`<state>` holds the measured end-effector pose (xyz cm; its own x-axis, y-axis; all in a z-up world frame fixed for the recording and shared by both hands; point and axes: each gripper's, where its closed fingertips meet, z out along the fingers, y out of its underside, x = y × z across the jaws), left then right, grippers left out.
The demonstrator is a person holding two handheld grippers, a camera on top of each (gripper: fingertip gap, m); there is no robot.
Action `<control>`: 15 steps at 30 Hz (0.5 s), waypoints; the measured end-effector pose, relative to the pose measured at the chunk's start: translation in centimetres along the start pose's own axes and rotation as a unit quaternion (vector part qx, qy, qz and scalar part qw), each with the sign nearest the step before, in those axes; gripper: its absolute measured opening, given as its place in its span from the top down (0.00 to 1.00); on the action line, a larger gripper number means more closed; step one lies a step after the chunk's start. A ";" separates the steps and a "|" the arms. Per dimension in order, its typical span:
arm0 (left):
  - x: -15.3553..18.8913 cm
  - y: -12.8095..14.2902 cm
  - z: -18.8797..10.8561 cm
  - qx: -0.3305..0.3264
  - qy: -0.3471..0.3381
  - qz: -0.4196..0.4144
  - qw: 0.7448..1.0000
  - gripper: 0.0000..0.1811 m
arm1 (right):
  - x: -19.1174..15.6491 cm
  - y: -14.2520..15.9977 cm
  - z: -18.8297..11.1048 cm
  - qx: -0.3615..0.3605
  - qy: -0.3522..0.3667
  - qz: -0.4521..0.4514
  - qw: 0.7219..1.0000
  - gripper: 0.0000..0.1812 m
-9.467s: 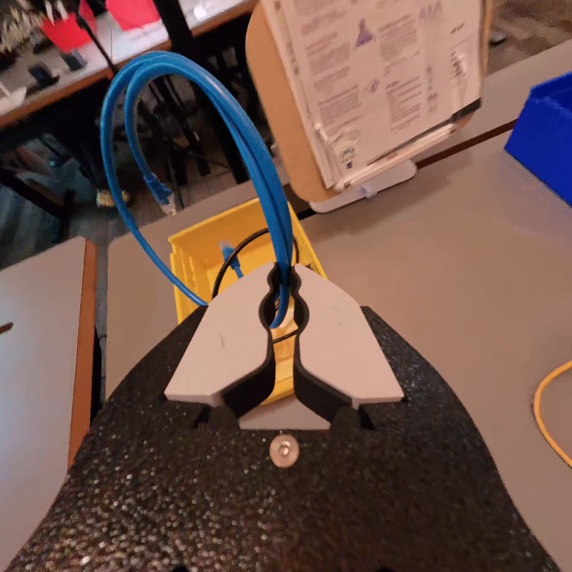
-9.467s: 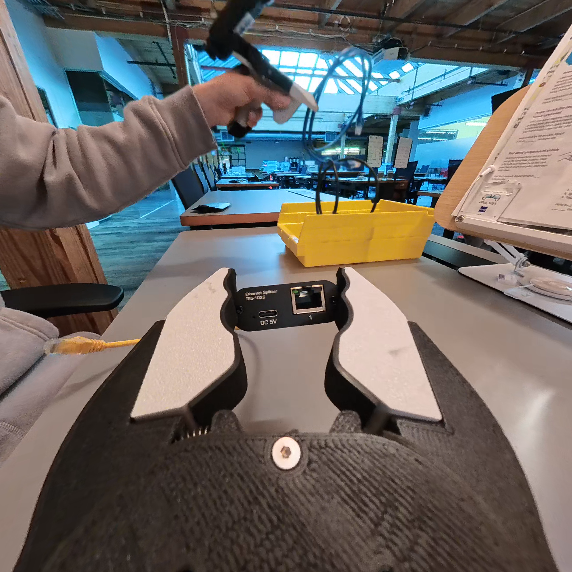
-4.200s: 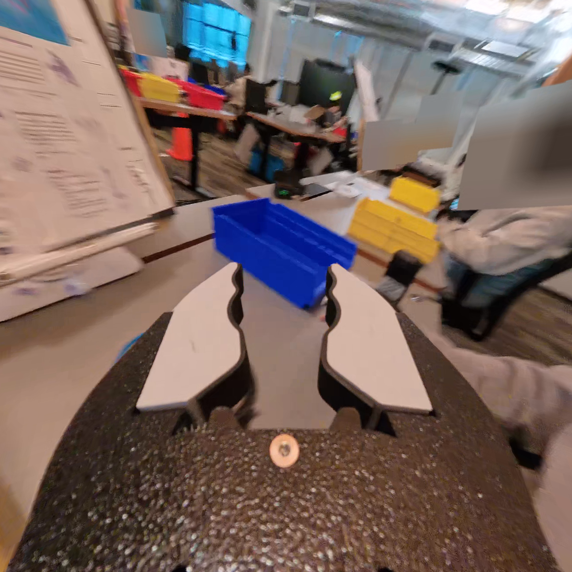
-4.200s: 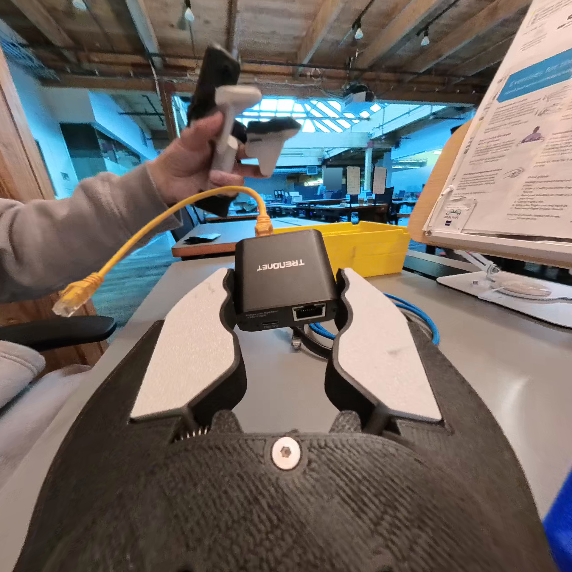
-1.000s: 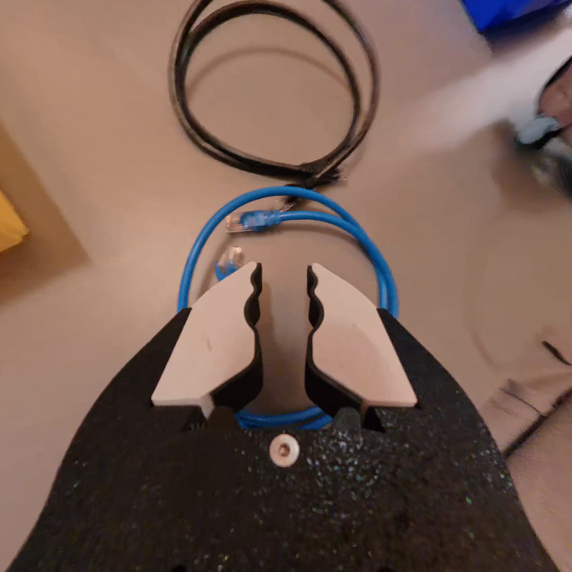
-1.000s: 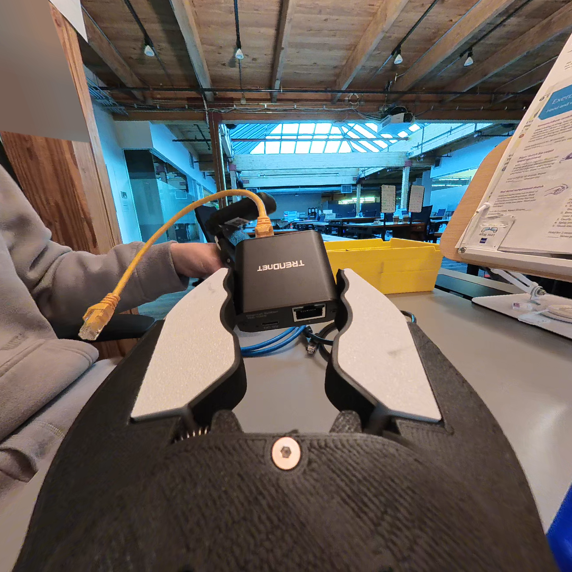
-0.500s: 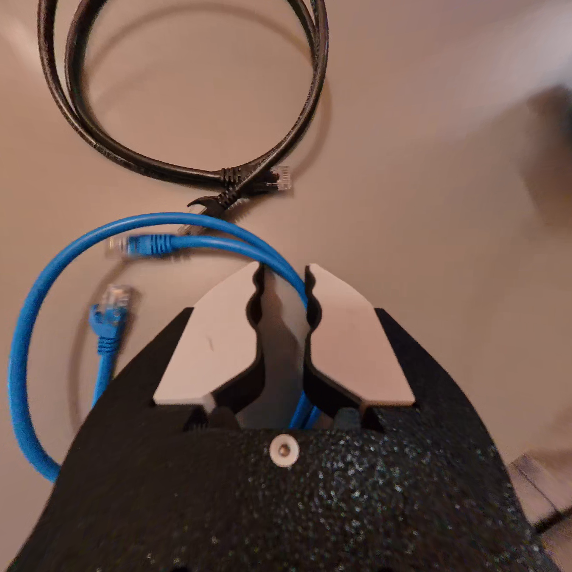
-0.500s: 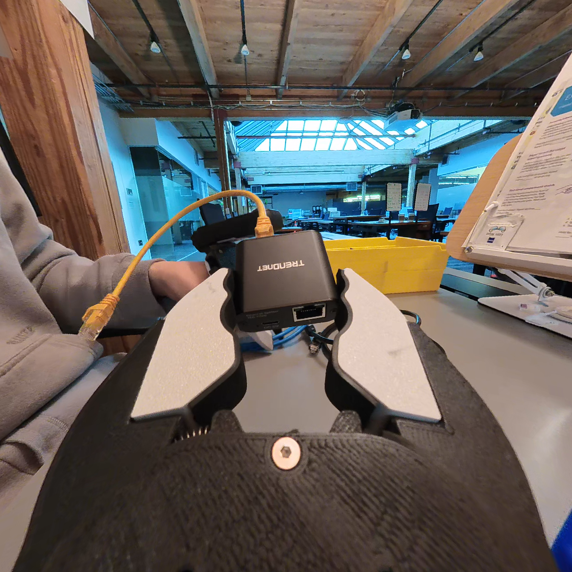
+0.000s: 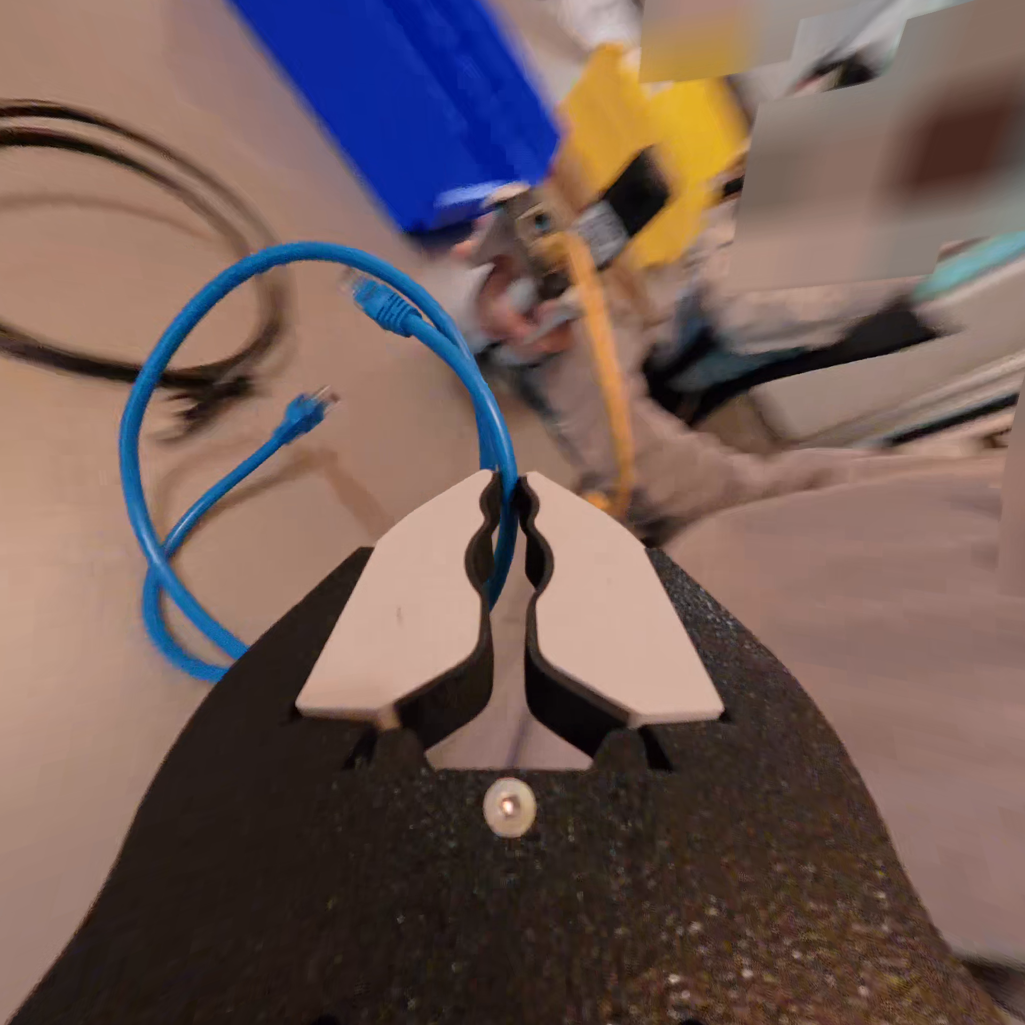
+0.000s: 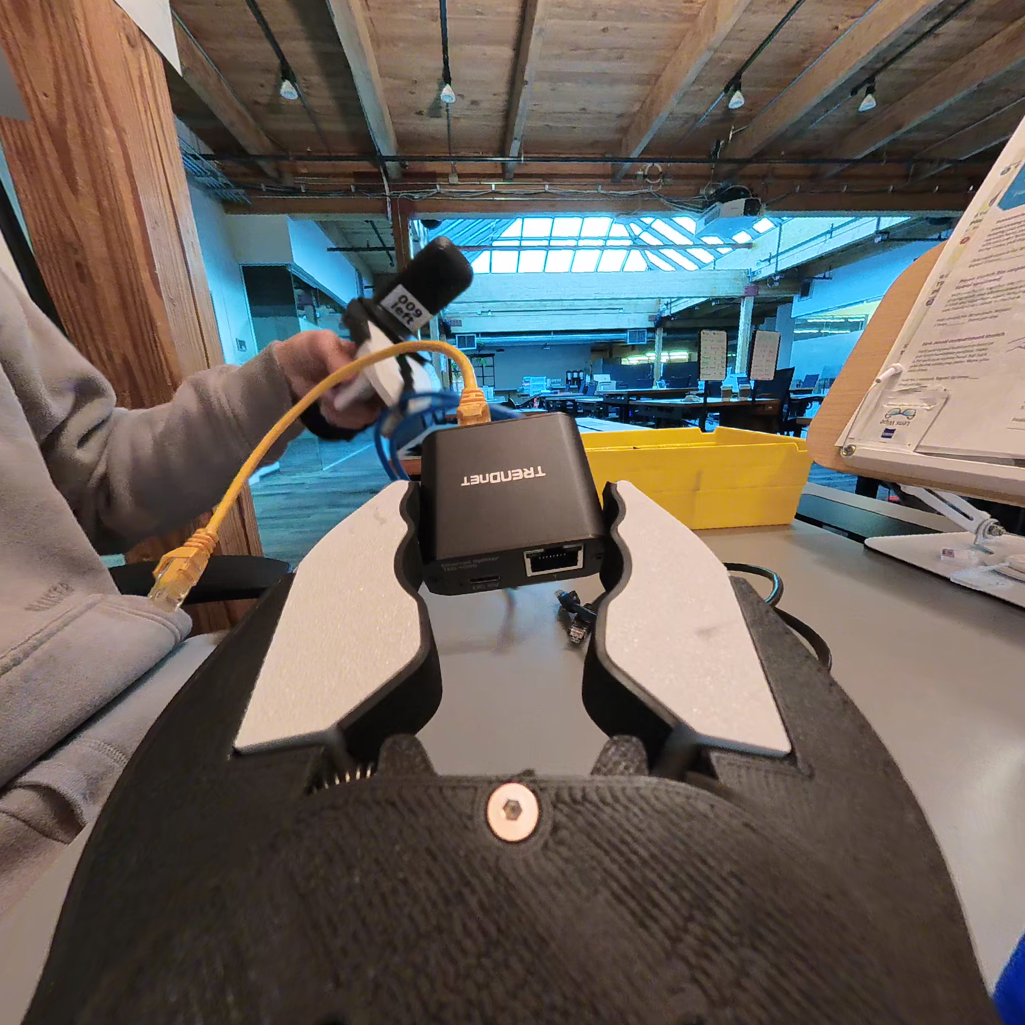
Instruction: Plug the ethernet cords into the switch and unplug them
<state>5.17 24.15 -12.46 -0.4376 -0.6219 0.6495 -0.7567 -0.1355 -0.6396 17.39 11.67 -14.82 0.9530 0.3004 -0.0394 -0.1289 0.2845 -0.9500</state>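
Two claws are gripping: left claw (image 9: pixel 507 482) pinching the blue cord (image 9: pixel 310 260), right claw (image 10: pixel 507 493) clamping the switch (image 10: pixel 505 488); a black cord (image 10: pixel 577 615) is lying on the bench (image 10: pixel 887 665) beneath.

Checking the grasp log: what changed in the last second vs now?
The left gripper, open over the blue cord a second ago, has shut on it and lifted it off the table; in the right wrist view it now hangs behind the switch. Unchanged: the right gripper stays clamped on the switch, the yellow cord stays plugged in at the back, and the black cord lies on the table.
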 end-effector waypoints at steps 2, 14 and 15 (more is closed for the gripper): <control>1.5 -1.0 -1.5 0.035 0.113 -0.052 0.992 0.98 | 0.0 0.0 0.0 -0.001 -0.001 0.000 1.000 0.65; -16.4 3.6 -4.7 0.011 -0.133 -0.141 0.981 0.96 | -0.1 0.1 0.1 -0.005 -0.003 -0.001 1.000 0.65; -16.4 3.6 -4.4 0.011 -0.138 -0.113 0.984 0.96 | -0.1 0.1 0.1 -0.005 -0.004 -0.001 1.000 0.65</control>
<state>7.51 37.29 -23.60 -0.1089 -0.7587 0.6423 -0.8072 -0.3095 -0.5026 17.23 11.75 -14.91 0.9512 0.3064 -0.0352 -0.1240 0.2755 -0.9533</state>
